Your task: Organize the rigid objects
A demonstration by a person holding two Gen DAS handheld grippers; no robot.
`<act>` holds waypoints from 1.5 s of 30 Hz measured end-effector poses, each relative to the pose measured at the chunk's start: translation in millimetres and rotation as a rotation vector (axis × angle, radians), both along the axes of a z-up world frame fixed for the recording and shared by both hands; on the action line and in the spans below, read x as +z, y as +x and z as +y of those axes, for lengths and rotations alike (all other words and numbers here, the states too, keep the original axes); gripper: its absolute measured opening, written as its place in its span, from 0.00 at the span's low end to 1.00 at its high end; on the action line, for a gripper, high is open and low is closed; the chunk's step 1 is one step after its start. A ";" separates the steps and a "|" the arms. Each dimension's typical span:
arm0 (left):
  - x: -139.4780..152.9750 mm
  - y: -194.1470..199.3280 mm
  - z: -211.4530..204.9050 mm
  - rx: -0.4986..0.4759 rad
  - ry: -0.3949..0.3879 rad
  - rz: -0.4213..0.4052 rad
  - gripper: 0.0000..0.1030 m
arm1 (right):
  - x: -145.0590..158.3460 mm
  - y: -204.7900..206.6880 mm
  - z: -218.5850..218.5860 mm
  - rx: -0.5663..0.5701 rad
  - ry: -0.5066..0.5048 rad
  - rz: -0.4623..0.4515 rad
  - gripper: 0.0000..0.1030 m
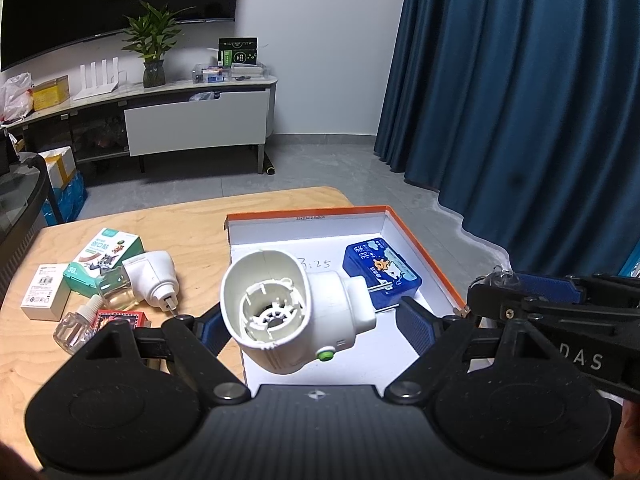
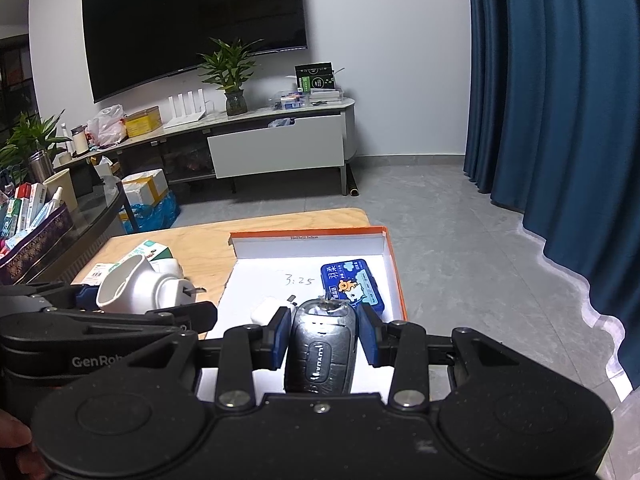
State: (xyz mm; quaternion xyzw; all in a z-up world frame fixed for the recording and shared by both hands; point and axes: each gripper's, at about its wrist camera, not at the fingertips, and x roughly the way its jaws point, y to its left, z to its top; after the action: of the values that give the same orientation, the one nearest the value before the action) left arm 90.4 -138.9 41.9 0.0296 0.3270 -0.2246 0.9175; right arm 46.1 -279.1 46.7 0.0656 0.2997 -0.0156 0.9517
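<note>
Left wrist view: the left gripper (image 1: 308, 320) grasps a white plug-in vaporizer (image 1: 296, 312) between its blue-padded jaws, held above the near-left corner of the orange-rimmed box (image 1: 424, 248). The vaporizer's long axis runs from near-left to far-right: its open hollow socket faces the camera and slightly left, its two metal prongs point away toward the blue tin (image 1: 382, 276), and a green button sits low on its side. The tin lies flat on the box's white floor near the far-right corner, printed with Chinese characters and a cartoon animal. "3:25" is handwritten on the floor beside it. On the wooden surface (image 1: 192, 224), left of the box, lie a second vaporizer (image 1: 154, 276), a green carton (image 1: 106, 258) with cartoon figures, a white carton (image 1: 46, 292), a clear bottle (image 1: 76, 324) and a red pack (image 1: 120, 316). The right gripper (image 1: 496, 280) enters from the right, marked "DAS".

Right wrist view: the right gripper (image 2: 324, 334) clamps a dark car key fob (image 2: 322, 348) over the box, long axis pointing straight ahead; its lettering is too small to read. A white charger (image 2: 266, 311) lies on the box floor just beyond the left jaw. The left gripper's body reads "GenRob".
</note>
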 end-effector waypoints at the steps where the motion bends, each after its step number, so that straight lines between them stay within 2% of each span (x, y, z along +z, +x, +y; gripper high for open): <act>1: -0.1 0.0 0.3 0.002 0.002 0.000 0.84 | -0.1 -0.1 0.1 0.000 -0.001 -0.001 0.44; 45: -0.5 -0.1 5.1 0.021 0.011 0.000 0.84 | -5.6 1.6 -1.0 -0.010 -0.007 -0.009 0.44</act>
State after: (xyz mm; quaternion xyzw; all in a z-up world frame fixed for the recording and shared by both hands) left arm 90.3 -133.8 41.4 0.0312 0.3286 -0.2133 0.9196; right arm 47.7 -280.1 41.1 0.0638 0.2951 -0.0211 0.9531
